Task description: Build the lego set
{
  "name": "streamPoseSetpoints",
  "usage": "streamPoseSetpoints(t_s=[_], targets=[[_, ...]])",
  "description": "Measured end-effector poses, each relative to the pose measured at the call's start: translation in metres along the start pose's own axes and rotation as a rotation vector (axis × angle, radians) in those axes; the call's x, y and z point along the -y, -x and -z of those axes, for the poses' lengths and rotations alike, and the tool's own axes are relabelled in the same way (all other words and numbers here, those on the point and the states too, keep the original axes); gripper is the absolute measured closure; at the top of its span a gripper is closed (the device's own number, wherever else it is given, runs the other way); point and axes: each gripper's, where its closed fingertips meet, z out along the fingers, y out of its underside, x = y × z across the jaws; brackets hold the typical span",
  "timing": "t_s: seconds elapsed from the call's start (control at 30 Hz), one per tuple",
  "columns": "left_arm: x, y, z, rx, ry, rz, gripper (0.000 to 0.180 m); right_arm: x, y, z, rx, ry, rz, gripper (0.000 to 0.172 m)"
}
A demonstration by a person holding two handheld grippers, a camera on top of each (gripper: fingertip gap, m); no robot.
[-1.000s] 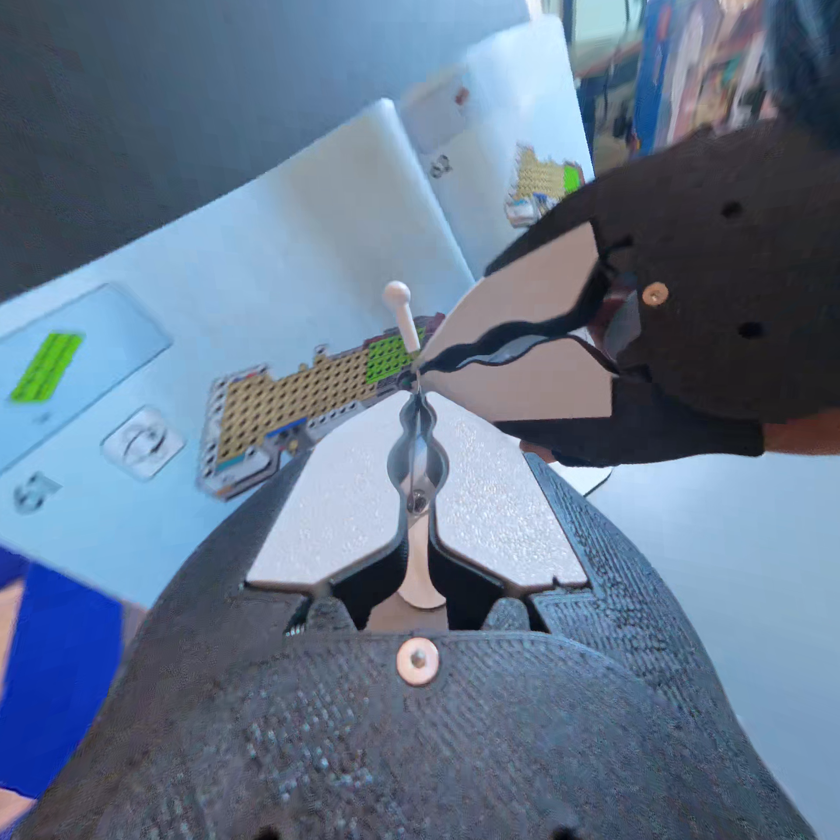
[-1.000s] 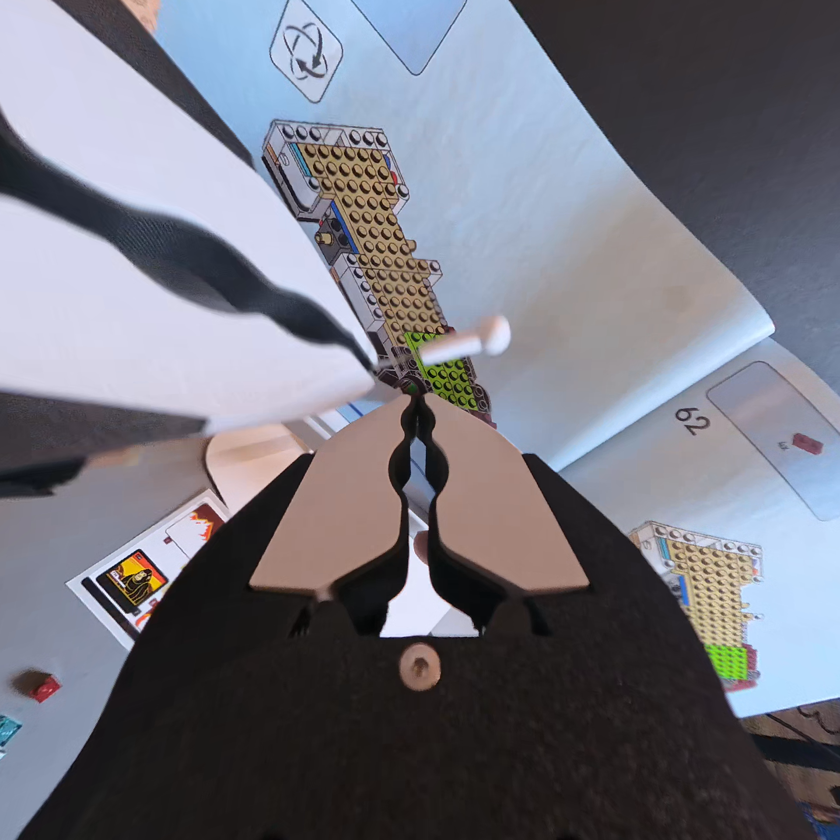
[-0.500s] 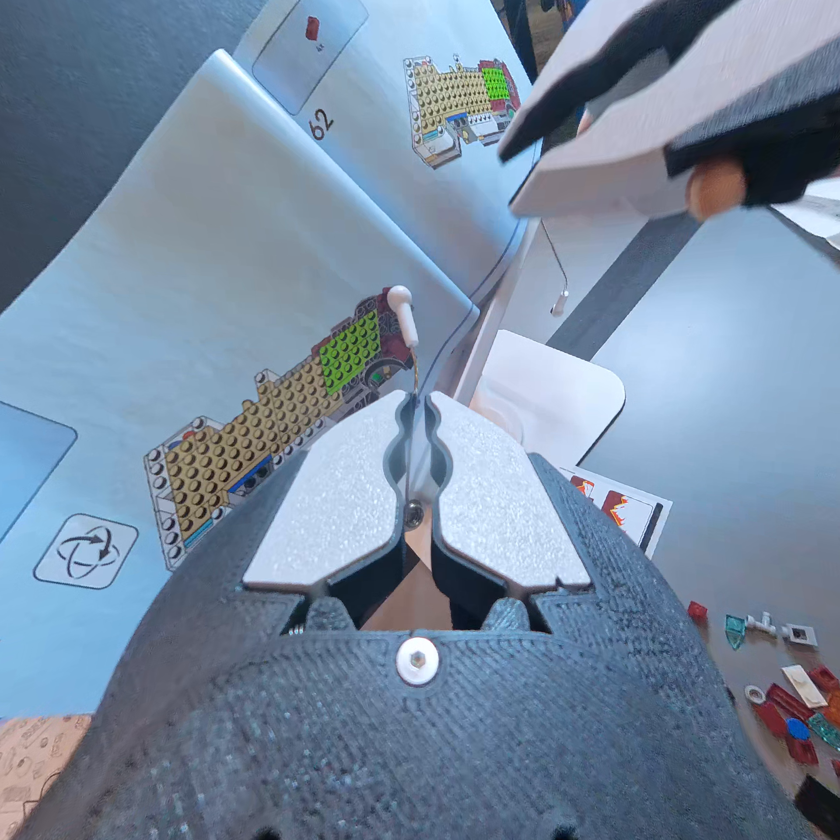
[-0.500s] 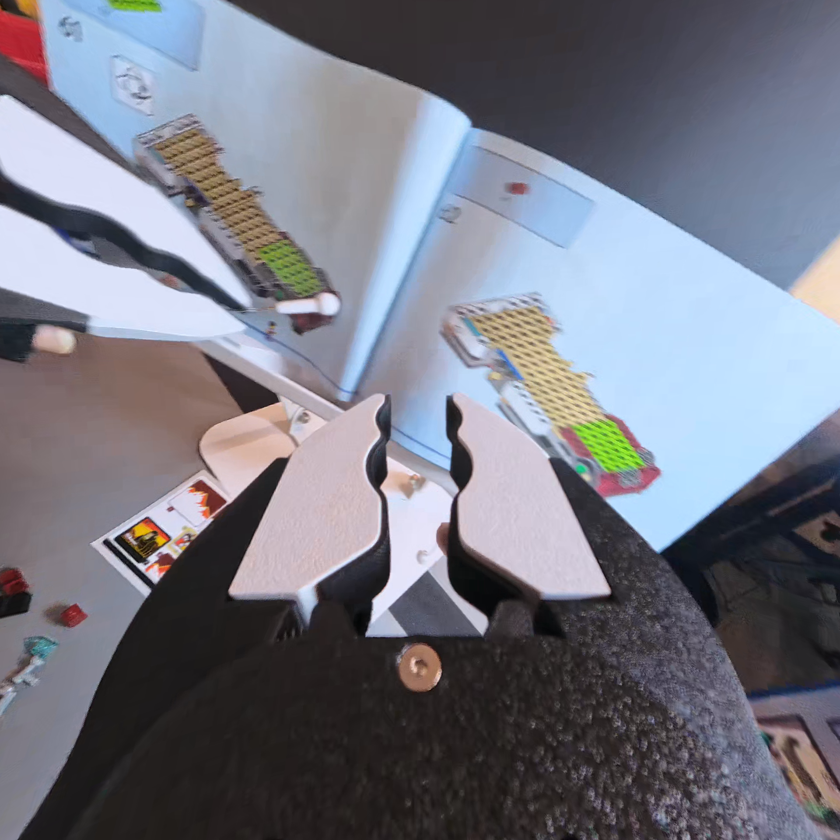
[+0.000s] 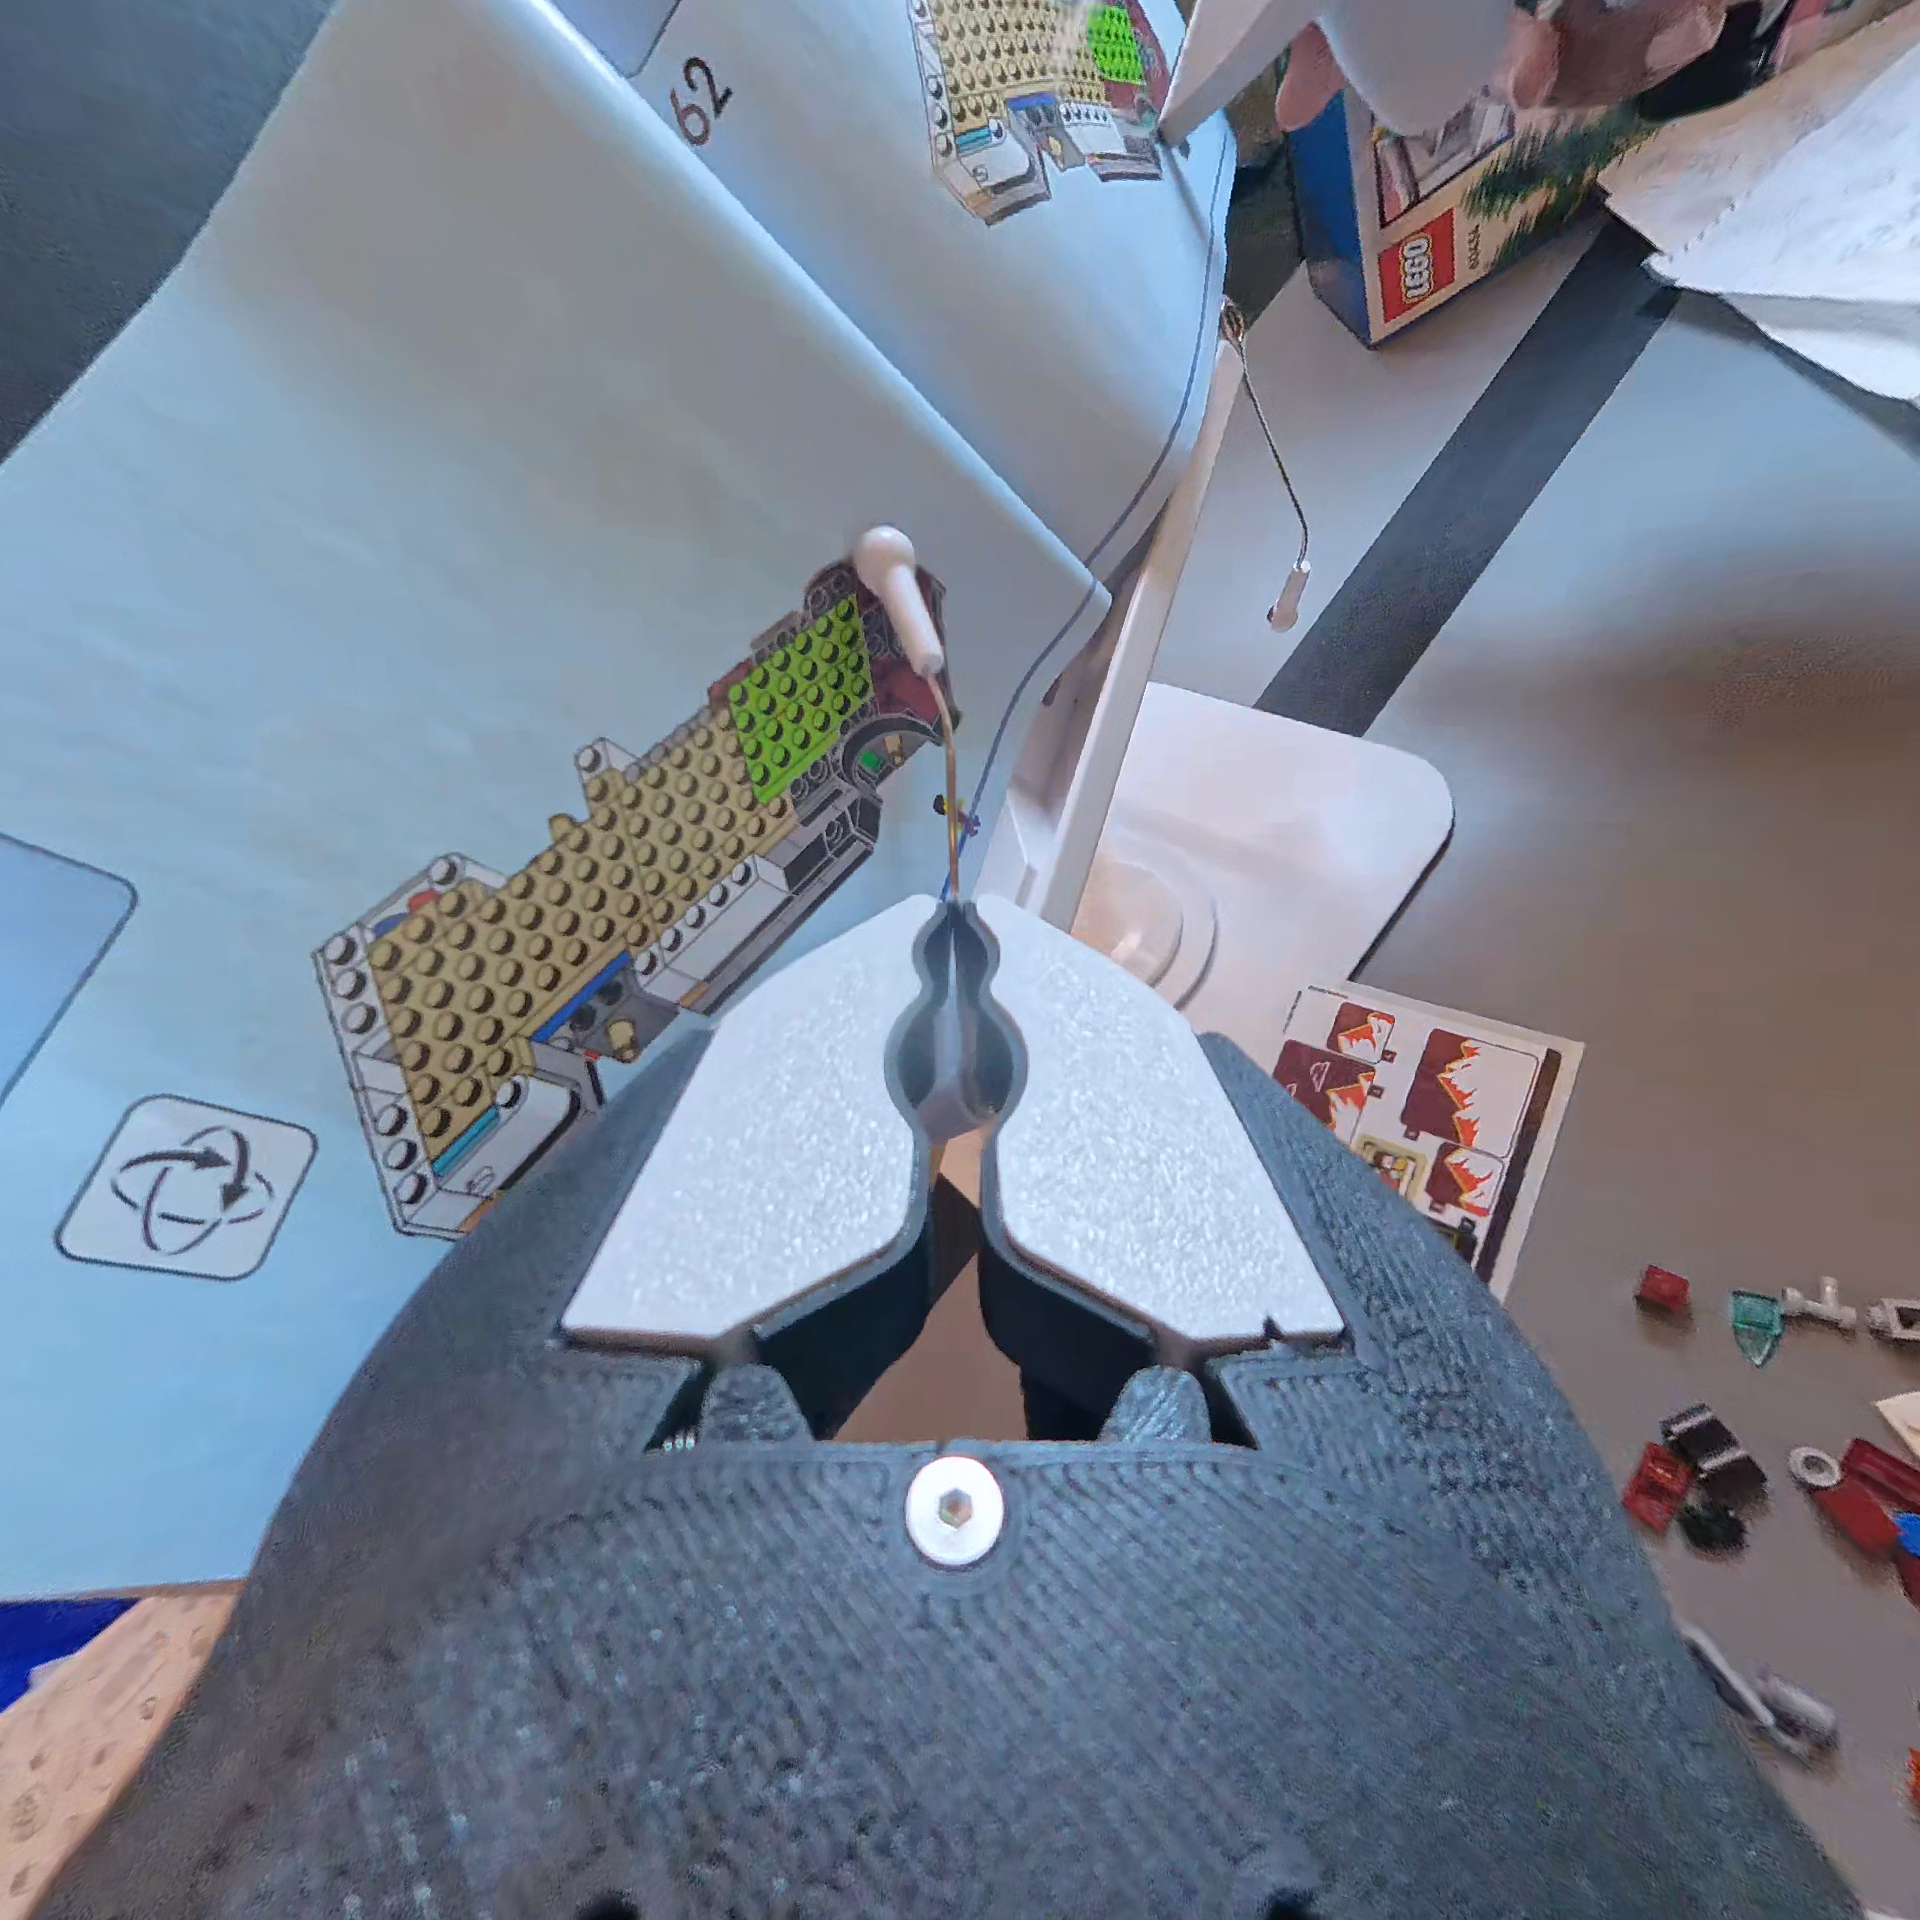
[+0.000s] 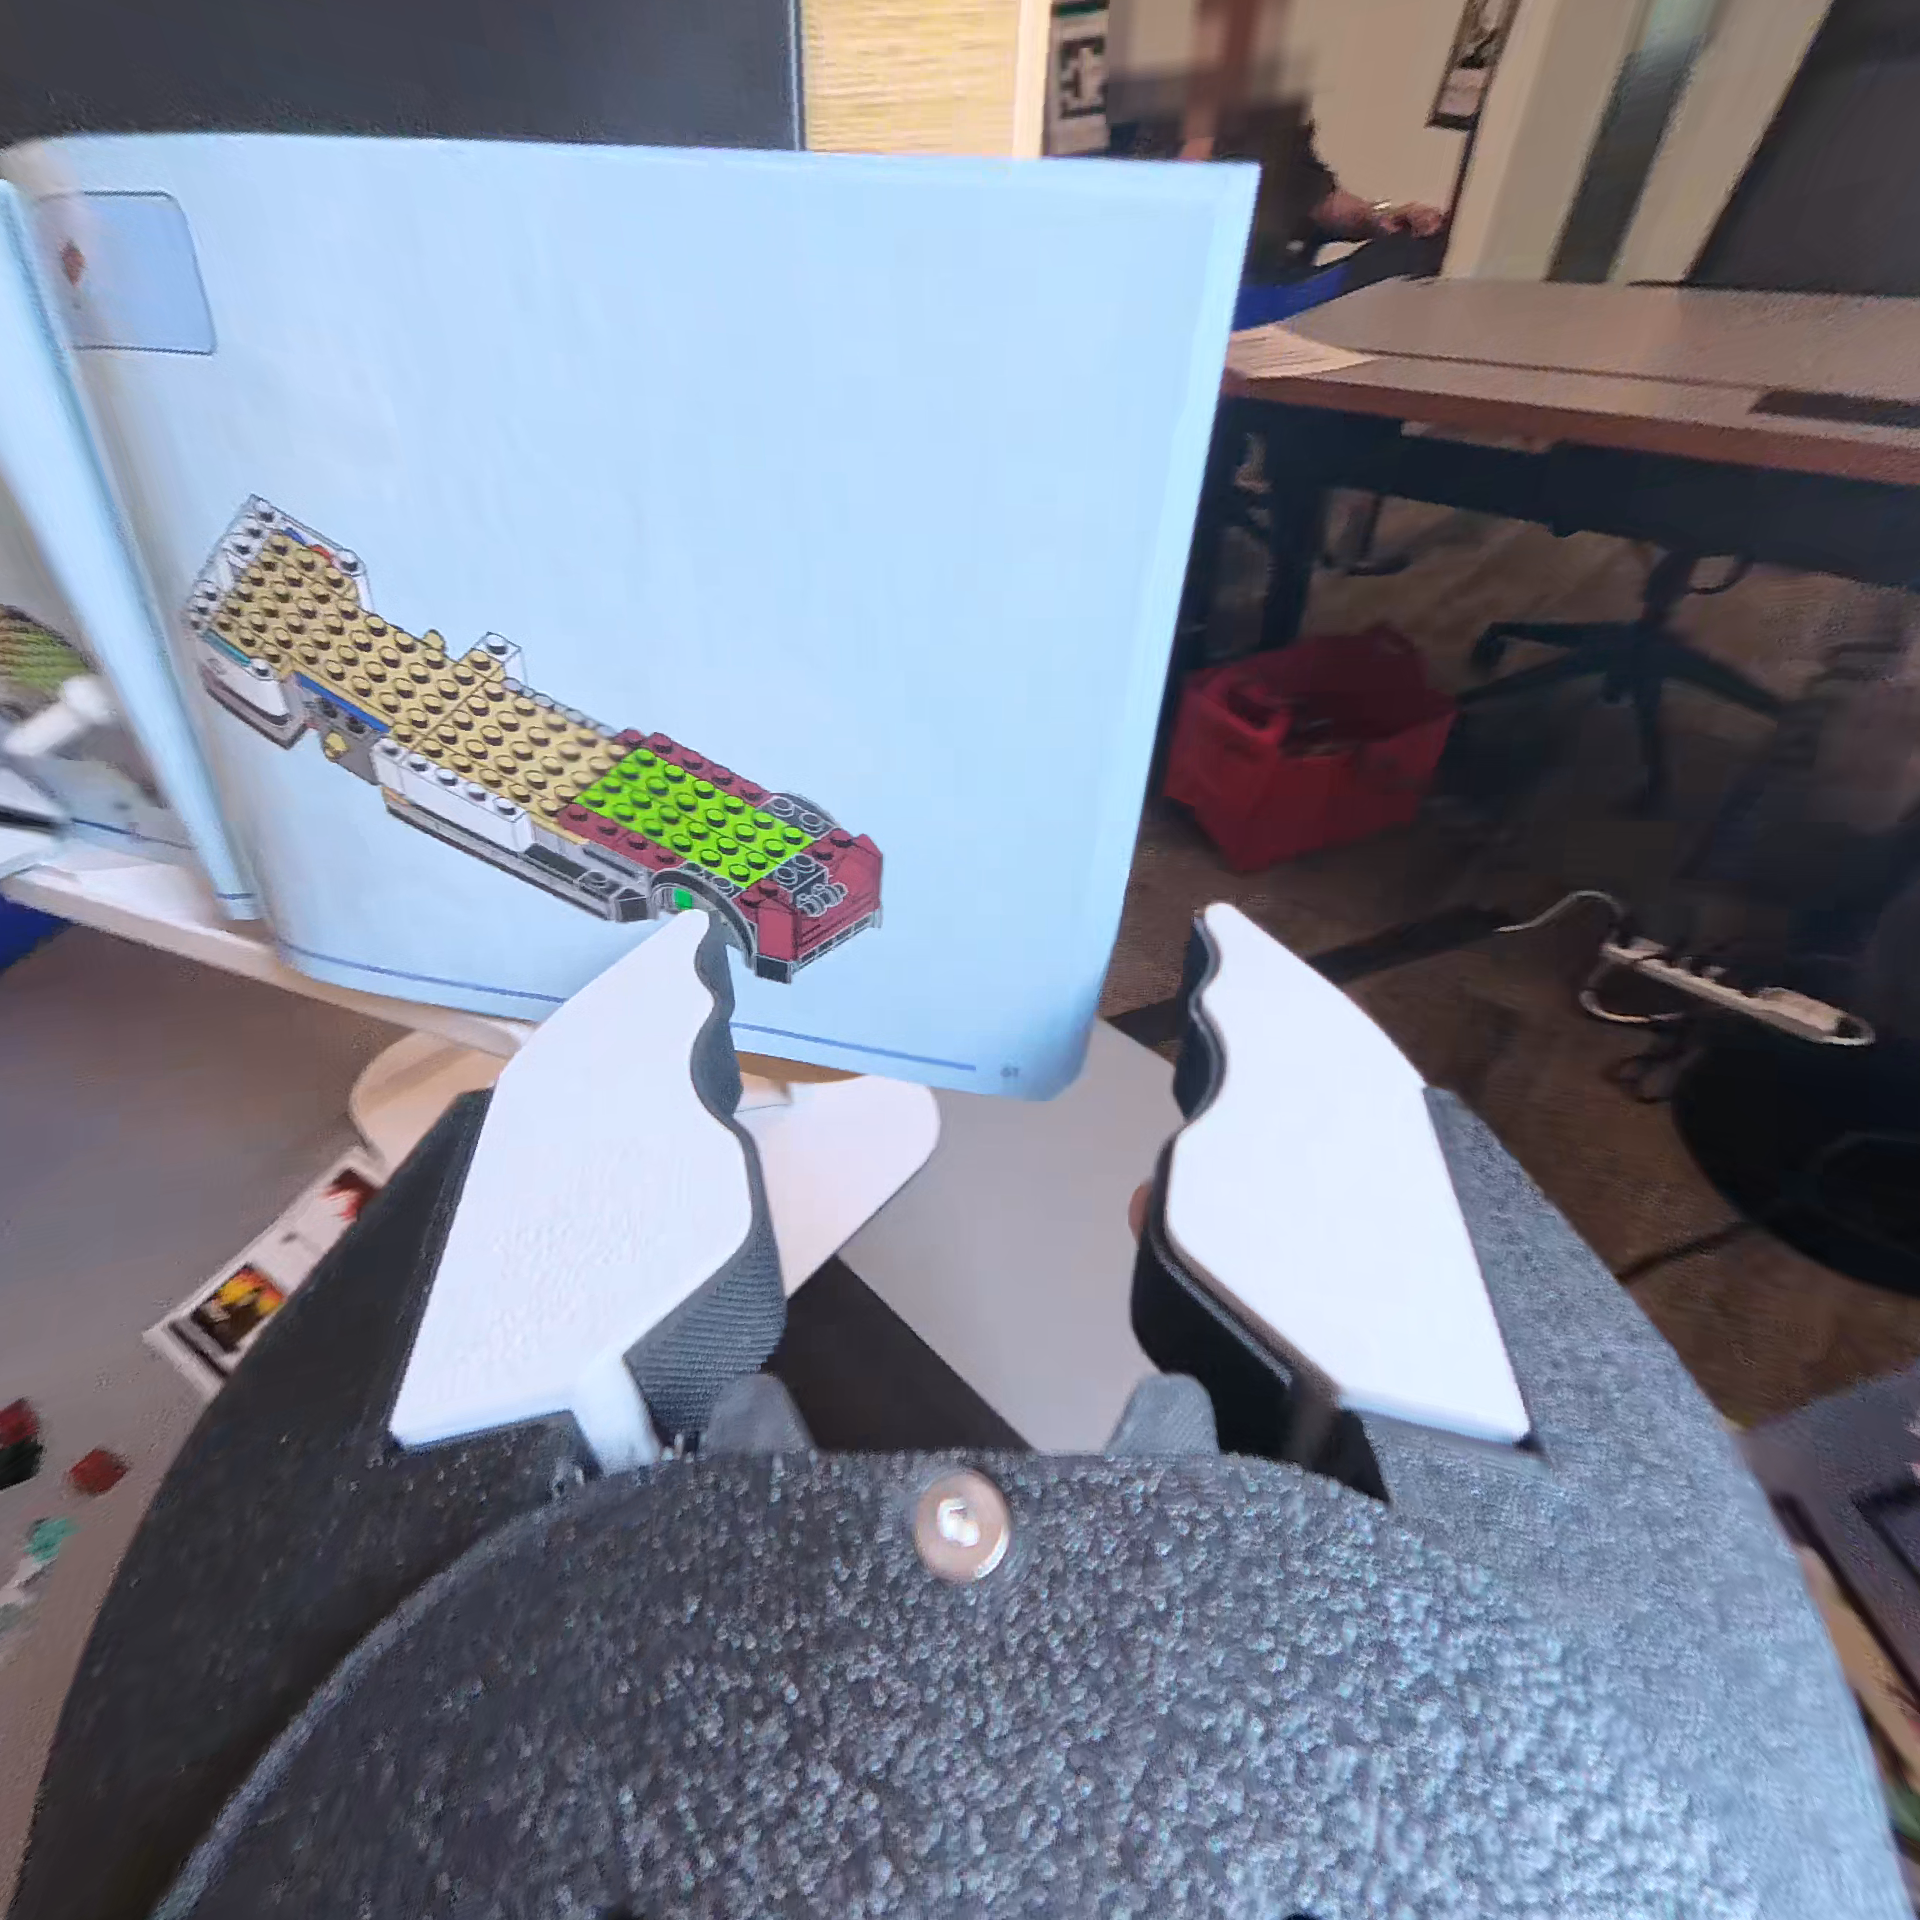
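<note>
My left claw (image 5: 951, 920) is pinched shut on a thin wire arm (image 5: 948, 790) tipped with a white cap (image 5: 899, 592), pressed against the open instruction booklet (image 5: 499, 436) on its white stand (image 5: 1278, 821). My right claw (image 6: 951, 935) gapes wide, holding nothing, before the booklet's other page (image 6: 727, 416). Beside the stand on the worktop (image 5: 1662, 810) lie a sticker sheet (image 5: 1423, 1112) and loose bricks (image 5: 1766, 1455); a boxed set (image 5: 1455, 239) sits beyond.

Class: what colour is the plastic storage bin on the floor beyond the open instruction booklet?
Red; the plastic storage bin shows best in the right wrist view.
</note>
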Motion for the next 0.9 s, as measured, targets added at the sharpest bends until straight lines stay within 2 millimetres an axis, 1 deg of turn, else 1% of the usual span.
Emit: streamPoseSetpoints(t_s=[0.03,0.1,0.17,0.2,0.27,0.33,0.37,0.47,0.53,0.7,0.8,0.9], targets=[[0.0,0.0,0.0,0.009,0.002,-0.026,0.179,-0.002,0.005,-0.002,0.052,0.005,-0.026,0.094],[0.0,0.001,0.0,0.014,0.005,-0.058,0.179,-0.005,0.013,-0.003,0.108,0.009,-0.047,0.1],[0.0,0.001,-0.001,0.002,0.005,-0.061,0.179,-0.013,0.022,-0.001,0.145,0.035,-0.042,0.117],[0.0,0.001,-0.001,-0.002,0.006,-0.063,0.178,-0.016,0.027,0.0,0.151,0.032,-0.028,0.113],[0.0,0.001,-0.001,-0.001,0.007,-0.111,0.178,-0.017,0.027,0.003,0.107,0.017,0.023,0.113],[0.001,0.001,-0.002,0.021,0.005,-0.144,0.178,-0.013,0.027,0.006,0.097,-0.007,0.017,0.113],[0.002,0.001,-0.002,0.026,0.008,-0.155,0.178,-0.011,0.025,0.007,0.091,-0.012,0.011,0.112],[0.002,0.0,-0.002,0.031,0.018,-0.181,0.178,-0.007,0.011,0.005,0.068,0.007,0.002,0.102],[0.002,0.001,-0.002,0.042,0.021,-0.195,0.178,-0.005,0.007,0.002,0.114,0.019,-0.022,0.101],[0.002,0.0,-0.002,0.031,0.004,-0.159,0.179,0.01,0.011,-0.006,0.258,0.008,-0.051,0.116],[0.002,0.0,-0.003,0.044,-0.015,-0.14,0.179,0.032,0.011,-0.007,0.267,-0.045,0.001,0.123],[0.002,0.001,-0.003,0.063,-0.021,-0.154,0.179,0.051,0.009,-0.008,0.261,-0.045,0.058,0.124]])
